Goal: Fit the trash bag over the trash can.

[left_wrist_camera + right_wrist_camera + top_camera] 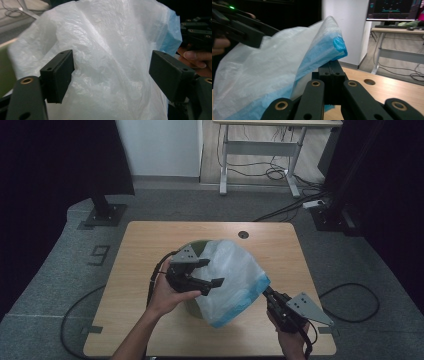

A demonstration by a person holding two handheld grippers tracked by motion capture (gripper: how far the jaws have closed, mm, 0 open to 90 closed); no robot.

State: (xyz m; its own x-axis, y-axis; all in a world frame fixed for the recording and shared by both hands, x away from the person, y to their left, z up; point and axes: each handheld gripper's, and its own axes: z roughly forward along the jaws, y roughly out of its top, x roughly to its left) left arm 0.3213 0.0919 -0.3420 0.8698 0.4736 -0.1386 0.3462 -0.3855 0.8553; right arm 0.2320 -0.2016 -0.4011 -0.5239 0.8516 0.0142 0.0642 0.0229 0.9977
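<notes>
Here the thin white plastic bag with a blue edge (231, 280) drapes over a green round bin (196, 246) on the wooden tabletop (140, 270). Right gripper (268, 293) fingers clench its blue corner; left gripper (212, 273) fingers stand released beside it.

Lab or office test room: grey carpet (50, 270), black curtains (55, 160), sit-stand desk (260, 145), floor cables (280, 170), monitor (395, 10) on the desk.

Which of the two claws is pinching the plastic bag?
The right claw: its jaws are shut on the plastic bag at the blue edge. The left claw stands open.
</notes>
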